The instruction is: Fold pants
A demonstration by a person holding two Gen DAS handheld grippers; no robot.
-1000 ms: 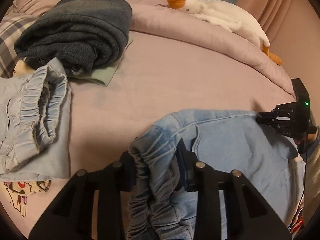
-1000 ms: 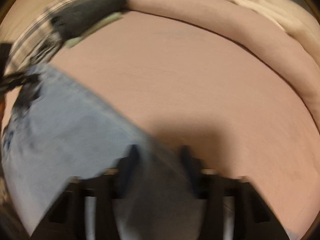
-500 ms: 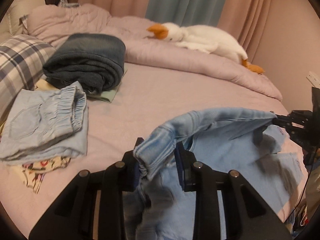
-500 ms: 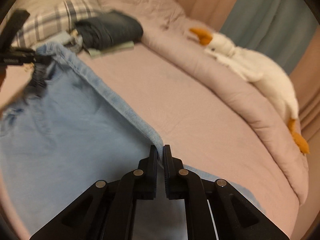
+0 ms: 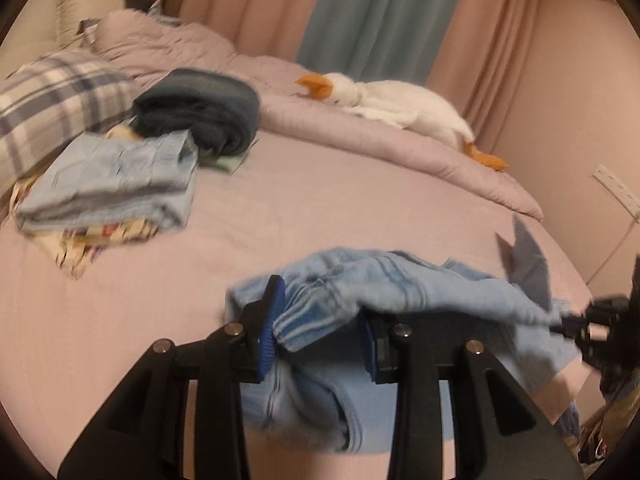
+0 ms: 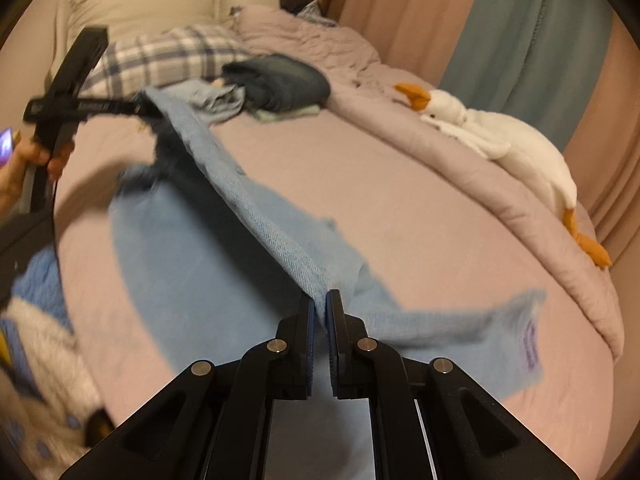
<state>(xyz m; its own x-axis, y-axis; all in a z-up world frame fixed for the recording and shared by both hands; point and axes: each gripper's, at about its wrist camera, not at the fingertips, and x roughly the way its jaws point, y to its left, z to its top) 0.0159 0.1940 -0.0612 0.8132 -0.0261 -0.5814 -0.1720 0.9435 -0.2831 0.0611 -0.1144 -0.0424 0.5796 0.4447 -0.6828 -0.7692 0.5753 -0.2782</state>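
Right wrist: right tongs (image 6: 319,312) level, pinching pants (image 6: 256,216) taut.

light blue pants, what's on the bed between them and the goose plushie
Nothing: in the right wrist view only bare pink sheet separates the light blue pants from the goose plushie, which lies on the bunched comforter.

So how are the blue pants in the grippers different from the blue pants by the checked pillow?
The light blue pants hang stretched between the left gripper and right gripper, lifted and unfolded. The folded light blue pants lie flat in a neat stack beside the plaid pillow, with nothing gripping them. Both are pale blue denim.
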